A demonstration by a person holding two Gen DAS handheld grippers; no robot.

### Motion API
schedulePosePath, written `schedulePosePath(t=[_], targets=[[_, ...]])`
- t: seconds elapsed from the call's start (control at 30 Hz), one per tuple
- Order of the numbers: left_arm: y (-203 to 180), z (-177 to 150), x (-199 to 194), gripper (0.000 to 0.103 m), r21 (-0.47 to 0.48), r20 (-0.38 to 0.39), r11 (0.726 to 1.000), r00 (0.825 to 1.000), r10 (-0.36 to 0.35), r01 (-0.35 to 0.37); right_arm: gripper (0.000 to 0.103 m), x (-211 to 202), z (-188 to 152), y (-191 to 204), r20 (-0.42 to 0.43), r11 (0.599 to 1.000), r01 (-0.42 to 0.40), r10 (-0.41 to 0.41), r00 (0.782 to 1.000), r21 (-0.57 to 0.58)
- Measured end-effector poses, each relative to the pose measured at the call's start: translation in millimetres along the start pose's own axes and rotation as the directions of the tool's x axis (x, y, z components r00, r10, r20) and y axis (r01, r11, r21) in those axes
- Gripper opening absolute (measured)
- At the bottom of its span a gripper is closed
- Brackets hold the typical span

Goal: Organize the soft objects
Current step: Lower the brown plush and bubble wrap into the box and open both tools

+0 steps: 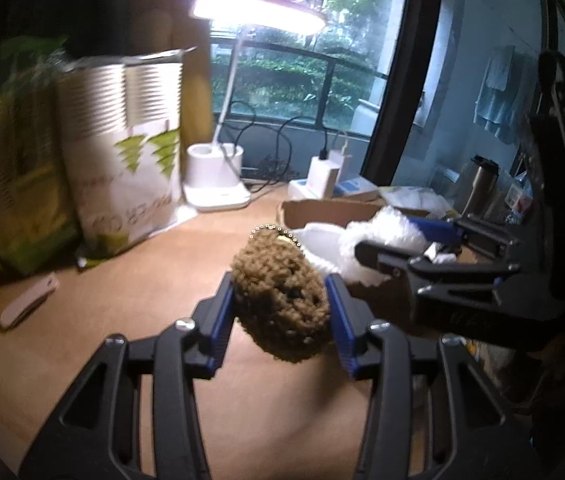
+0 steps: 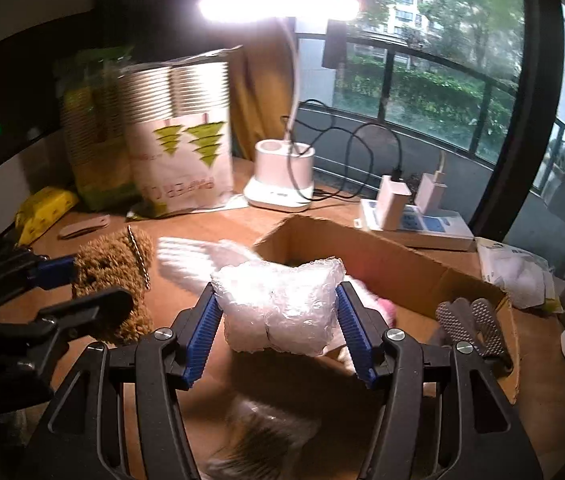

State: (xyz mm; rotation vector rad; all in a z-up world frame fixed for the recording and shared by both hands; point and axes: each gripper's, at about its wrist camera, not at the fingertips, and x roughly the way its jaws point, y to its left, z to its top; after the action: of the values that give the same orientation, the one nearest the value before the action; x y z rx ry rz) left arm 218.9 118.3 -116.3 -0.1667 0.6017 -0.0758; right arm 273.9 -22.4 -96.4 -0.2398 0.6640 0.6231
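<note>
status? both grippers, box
Left gripper shut on brown plush. Right gripper shut on bubble wrap, above box. Nothing blocking.

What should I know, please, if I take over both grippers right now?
Left gripper: shut on the brown plush toy, held above the desk, left of the cardboard box.
Right gripper: shut on the bubble wrap bundle, held over the box's near edge.
Done: something pink and white seems to lie in the box already; a grey mesh item hangs on its right wall.
Left: drop both held items into the box. A blurred fluffy item lies on the desk below the right gripper.
</note>
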Motion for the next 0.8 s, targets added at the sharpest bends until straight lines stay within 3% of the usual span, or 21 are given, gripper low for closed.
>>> schedulePosePath(t=[0.47, 0.8], targets=[[-40, 21, 65, 0.045, 0.049, -0.056, 0.996, 0.996, -0.069, 0.071, 0.061, 12, -15, -66, -0.024, 0.993, 0.039, -0.037, 0.999, 0.11], [-48, 27, 96, 0.052, 0.015, -0.106, 0.998, 0.993, -0.057, 0.059, 0.066, 14, -23, -87, -0.037, 0.988, 0.035, -0.029, 0.999, 0.15]])
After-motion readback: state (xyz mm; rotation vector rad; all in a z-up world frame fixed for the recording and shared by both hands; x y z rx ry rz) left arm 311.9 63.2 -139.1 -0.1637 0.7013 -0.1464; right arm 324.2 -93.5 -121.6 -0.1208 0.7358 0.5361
